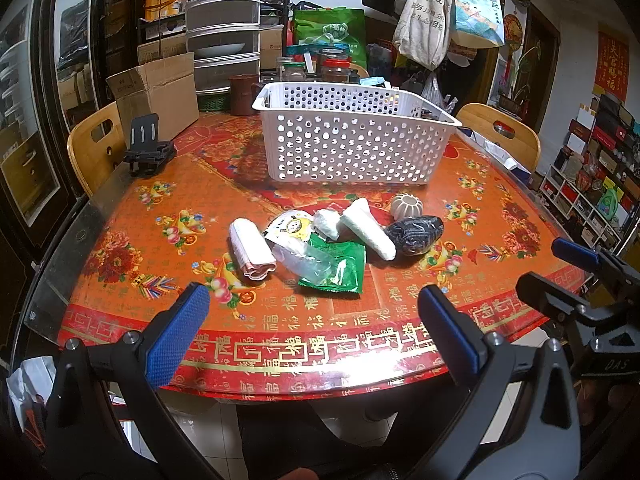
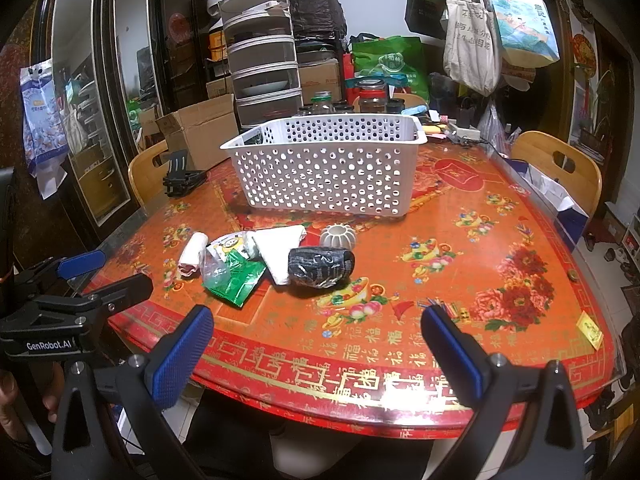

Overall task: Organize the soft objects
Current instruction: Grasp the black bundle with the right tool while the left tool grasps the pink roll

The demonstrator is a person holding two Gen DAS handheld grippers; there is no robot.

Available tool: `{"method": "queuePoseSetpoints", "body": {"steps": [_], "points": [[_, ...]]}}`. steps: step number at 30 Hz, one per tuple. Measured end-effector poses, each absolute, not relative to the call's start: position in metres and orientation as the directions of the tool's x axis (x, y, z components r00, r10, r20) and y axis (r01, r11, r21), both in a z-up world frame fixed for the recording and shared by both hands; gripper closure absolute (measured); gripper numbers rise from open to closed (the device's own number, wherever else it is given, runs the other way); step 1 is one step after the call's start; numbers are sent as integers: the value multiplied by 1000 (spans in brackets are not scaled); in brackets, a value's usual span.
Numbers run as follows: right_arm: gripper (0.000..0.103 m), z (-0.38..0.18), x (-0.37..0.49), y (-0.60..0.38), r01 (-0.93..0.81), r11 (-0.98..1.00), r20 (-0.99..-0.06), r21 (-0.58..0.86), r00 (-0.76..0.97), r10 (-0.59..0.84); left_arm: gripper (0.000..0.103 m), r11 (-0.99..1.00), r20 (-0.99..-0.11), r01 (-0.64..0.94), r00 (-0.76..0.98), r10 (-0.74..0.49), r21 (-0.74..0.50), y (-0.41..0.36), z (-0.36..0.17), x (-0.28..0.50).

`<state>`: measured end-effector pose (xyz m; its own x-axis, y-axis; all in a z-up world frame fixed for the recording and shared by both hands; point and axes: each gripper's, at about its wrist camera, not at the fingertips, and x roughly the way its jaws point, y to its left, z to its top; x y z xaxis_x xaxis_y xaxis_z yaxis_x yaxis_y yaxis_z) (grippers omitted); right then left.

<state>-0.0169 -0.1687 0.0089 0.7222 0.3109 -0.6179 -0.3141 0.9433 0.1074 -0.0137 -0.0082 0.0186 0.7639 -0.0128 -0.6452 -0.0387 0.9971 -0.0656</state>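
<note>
1. My left gripper (image 1: 314, 328) has its blue pads spread wide with nothing between them, poised over the near table (image 1: 120, 200) edge; my right gripper (image 2: 318, 344) is likewise spread and empty.
2. The soft things lie in a cluster mid-table, at 12 o'clock from the left gripper and 11 o'clock from the right.
3. The rolled white towel (image 1: 251, 249) runs lengthwise from 11 to 5 o'clock, its pink-edged open end toward me.
4. The white roll (image 1: 370, 227) lies the same way; the dark bundle (image 1: 416, 234) touches its 3 o'clock side.
5. The green packet (image 1: 340, 268) lies flat under a clear bag (image 1: 306, 260).
6. The white basket (image 1: 352, 144) stands beyond, at 12 o'clock.
7. Only my right view shows the dark bundle (image 2: 322, 266) lying crosswise, 9 to 3 o'clock.
</note>
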Motion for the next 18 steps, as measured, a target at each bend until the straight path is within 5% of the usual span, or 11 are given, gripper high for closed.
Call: {"method": "queuePoseSetpoints", "body": {"steps": [10, 18], "points": [[0, 2, -12, -167, -327, 937, -604, 121, 725, 330, 0, 999, -575, -35, 818, 6, -39, 0, 21, -15], [0, -30, 24, -165, -336, 933, -591, 130, 729, 345, 0, 993, -667, -101, 745, 31, -67, 48, -17, 29]]}}
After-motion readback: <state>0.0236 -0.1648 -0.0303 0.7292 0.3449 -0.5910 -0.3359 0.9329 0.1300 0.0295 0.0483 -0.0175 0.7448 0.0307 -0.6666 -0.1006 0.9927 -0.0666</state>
